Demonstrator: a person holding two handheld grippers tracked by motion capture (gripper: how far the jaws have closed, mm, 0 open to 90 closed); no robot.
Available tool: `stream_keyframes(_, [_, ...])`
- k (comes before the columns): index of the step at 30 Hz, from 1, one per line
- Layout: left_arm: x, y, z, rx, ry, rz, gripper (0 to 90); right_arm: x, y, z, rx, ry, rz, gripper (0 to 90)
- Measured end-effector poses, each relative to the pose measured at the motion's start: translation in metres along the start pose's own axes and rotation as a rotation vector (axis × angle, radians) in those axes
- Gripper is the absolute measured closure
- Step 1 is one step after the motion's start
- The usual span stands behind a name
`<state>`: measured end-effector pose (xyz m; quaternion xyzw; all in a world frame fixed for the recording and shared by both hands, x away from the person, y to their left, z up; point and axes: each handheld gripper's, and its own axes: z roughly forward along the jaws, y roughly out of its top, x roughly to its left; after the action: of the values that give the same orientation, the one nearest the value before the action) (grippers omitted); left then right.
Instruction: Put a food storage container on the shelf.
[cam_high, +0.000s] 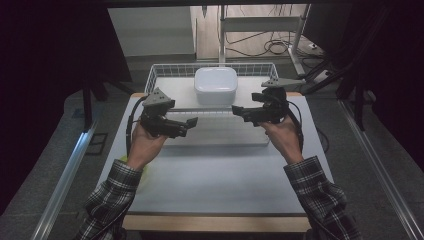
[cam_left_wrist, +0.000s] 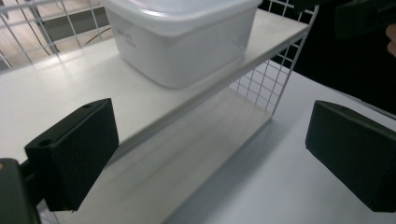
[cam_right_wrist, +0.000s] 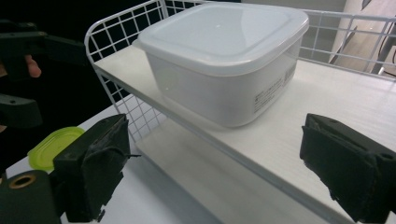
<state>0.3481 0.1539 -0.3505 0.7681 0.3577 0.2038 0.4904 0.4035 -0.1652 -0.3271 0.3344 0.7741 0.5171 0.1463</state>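
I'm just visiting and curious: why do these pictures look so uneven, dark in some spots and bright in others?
High view: dim, with black surroundings; the white container glares. Left gripper view: brighter, the shelf board nearly washed out, its front edge slightly blurred. Right gripper view: sharpest, with a soft sheen on the container's lid.

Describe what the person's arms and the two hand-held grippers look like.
Both forearms wear a dark-and-light plaid shirt sleeve. The left hand-held gripper and the right hand-held gripper are black, angular bodies, each topped by a grey three-cornered plate with small holes. A black cable trails from each. The jaws end in blocky black pads.
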Motion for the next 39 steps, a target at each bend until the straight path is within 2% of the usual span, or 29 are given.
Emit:
stream_keyframes(6, [-0.005, -0.018, -0.002, 0.006, -0.002, 0.001, 3.3, 0.008, -0.009, -0.008, 0.009, 0.015, -0.026, 5.9])
stream_keyframes(10, [-0.010, -0.030, -0.003, 0.017, 0.009, 0.057, 4.0, 0.014, -0.018, -0.011, 0.020, 0.016, -0.054, 4.7])
stream_keyframes(13, [-0.012, -0.038, -0.003, 0.028, 0.008, 0.081, 4.0, 0.018, -0.025, -0.012, 0.030, 0.022, -0.069, 3.9])
stream_keyframes(16, [-0.016, -0.044, -0.004, 0.035, -0.006, 0.089, 3.9, 0.022, -0.033, -0.013, 0.039, 0.022, -0.084, 3.3])
stream_keyframes(21, [-0.022, -0.053, -0.006, 0.028, -0.061, 0.067, 4.8, 0.026, -0.047, -0.014, 0.046, 0.029, -0.099, 2.6])
stream_keyframes(28, [-0.028, -0.070, -0.006, 0.053, -0.096, 0.066, 5.1, 0.030, -0.070, -0.016, 0.073, 0.048, -0.133, 1.7])
stream_keyframes(39, [-0.044, -0.096, -0.006, 0.068, -0.087, 0.079, 5.0, 0.034, -0.100, -0.020, 0.078, 0.049, -0.106, 2.0])
